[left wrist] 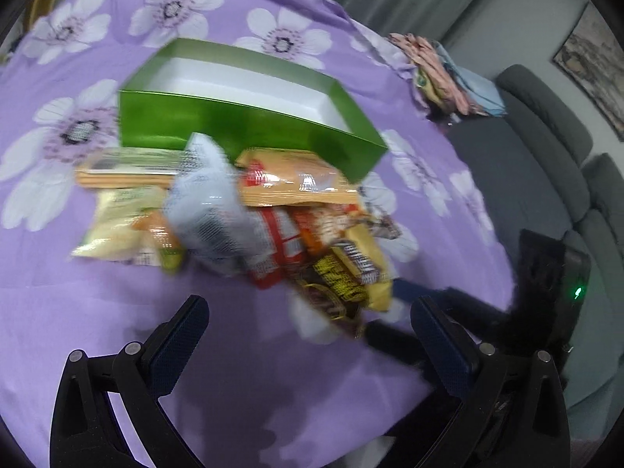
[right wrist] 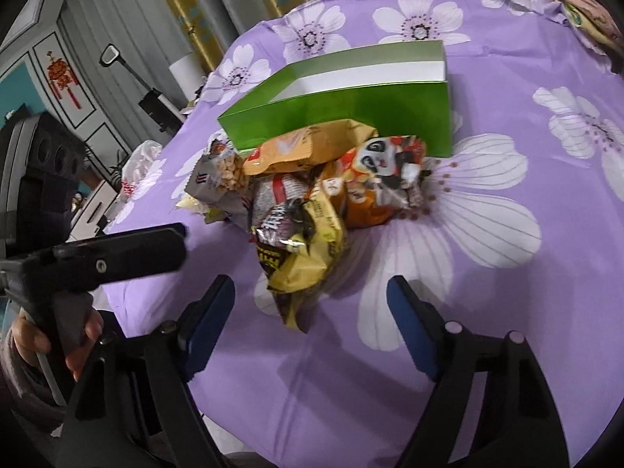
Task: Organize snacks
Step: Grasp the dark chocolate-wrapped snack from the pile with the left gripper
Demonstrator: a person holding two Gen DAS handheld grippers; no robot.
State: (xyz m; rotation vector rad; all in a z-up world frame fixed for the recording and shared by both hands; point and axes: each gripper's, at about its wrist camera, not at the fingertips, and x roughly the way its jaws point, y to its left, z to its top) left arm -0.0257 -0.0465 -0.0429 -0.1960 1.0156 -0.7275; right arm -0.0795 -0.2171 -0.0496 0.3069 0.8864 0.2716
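On purple cloth (left wrist: 249,351): green box (left wrist: 234,124) empty, snack pkts (left wrist: 273,226) piled beside.

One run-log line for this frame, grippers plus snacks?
left gripper: open, empty | right gripper: open, empty, nearest yellow packet | snack pile: on purple tablecloth, against green box | box: no snacks visible inside

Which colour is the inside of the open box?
White inside, shiny green outside; the box shows this best in the left wrist view.
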